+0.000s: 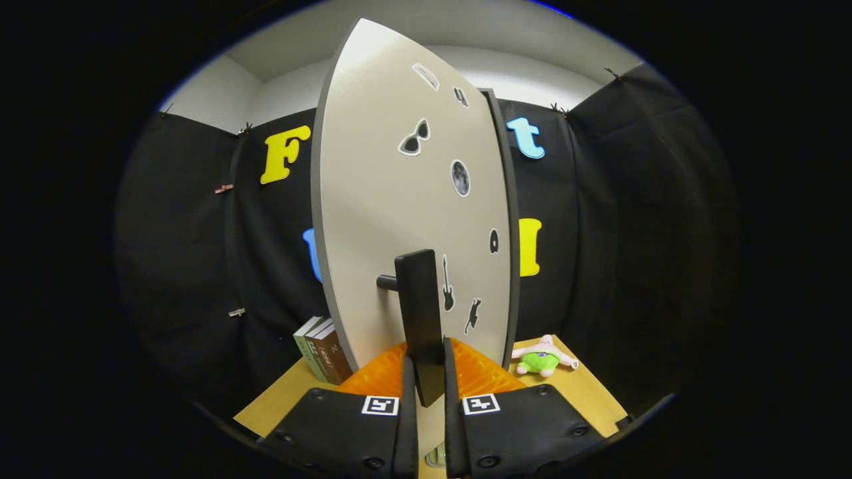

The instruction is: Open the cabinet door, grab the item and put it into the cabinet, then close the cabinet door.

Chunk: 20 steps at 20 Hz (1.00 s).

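Two fingers of the gripper (424, 362) are pressing on the black handle (419, 313) of the cabinet door (373, 199), one on each side of the bar, clamping it. The grey door (dotted with small stickers) is standing swung out, edge-on ahead of the fingers. A plush toy (542, 358) is lying on the wooden table (586, 392) to the right of the door, well apart from the fingers. Some books (323, 352) are leaning at the door's left.
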{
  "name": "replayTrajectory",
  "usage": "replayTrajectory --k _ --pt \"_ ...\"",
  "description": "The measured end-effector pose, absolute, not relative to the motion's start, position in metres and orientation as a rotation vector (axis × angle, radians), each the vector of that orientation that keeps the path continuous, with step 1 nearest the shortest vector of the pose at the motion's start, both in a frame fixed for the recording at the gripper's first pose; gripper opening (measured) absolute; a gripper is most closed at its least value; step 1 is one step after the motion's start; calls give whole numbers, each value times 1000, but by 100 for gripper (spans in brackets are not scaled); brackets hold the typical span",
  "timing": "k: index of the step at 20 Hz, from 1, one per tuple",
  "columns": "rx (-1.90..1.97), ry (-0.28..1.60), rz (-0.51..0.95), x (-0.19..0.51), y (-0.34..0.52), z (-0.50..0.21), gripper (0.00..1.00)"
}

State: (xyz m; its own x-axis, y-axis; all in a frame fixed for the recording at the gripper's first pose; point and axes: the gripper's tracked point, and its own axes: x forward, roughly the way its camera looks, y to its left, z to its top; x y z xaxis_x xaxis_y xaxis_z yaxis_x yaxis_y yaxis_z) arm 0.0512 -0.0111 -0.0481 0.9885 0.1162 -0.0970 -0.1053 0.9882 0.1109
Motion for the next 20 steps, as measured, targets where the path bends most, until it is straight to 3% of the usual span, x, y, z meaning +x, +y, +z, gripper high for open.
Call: replayTrajectory --k 20 --pt "37 72 -212 42 -102 -48 10"
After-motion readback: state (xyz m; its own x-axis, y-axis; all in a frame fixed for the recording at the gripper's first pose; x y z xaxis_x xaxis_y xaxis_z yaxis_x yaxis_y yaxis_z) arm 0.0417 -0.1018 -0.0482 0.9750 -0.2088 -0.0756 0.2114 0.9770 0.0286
